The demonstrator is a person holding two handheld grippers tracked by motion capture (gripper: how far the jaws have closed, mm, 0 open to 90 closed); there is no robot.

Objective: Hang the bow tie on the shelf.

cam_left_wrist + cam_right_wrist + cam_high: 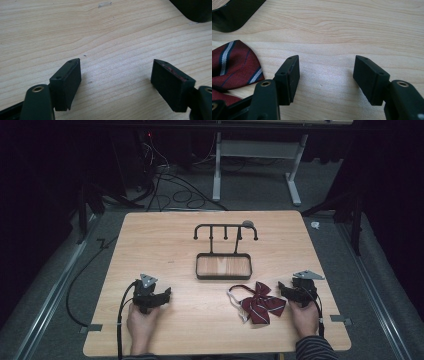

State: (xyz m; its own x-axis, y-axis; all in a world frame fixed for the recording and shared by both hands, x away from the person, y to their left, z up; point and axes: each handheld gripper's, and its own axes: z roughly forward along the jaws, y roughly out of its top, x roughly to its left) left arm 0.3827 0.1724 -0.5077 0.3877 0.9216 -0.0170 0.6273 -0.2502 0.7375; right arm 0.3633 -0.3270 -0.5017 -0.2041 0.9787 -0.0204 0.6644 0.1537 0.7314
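Bow tie (261, 304): lies flat on the table (165, 245), just left of my right gripper (284, 291), not touching it; well apart from my left gripper (167, 294), off to that one's right.
Cut off: in the right gripper view one wing of the bow tie (232, 65) runs out at the left edge, its knot out of frame. A dark rounded corner of the rack's tray (232, 12) shows ahead and left of my right jaws, and another dark corner (192, 10) ahead and right of my left jaws.
Hard to make out: the small grey thing atop the rack's bar (247, 224); I cannot tell what it is.
Tray (223, 276): black rim, rounded rectangle, bare inside, with wood grain showing through the bottom.
Rack (225, 232): thin black metal bar with short hooks, standing behind the tray.
Materials: bow tie is dark red woven cloth with navy and white stripes, on a white strap (235, 292); the table is pale grained wood.
Right gripper (327, 77): jaws spread wide, nothing between them.
Left gripper (116, 82): jaws spread wide too, over bare wood.
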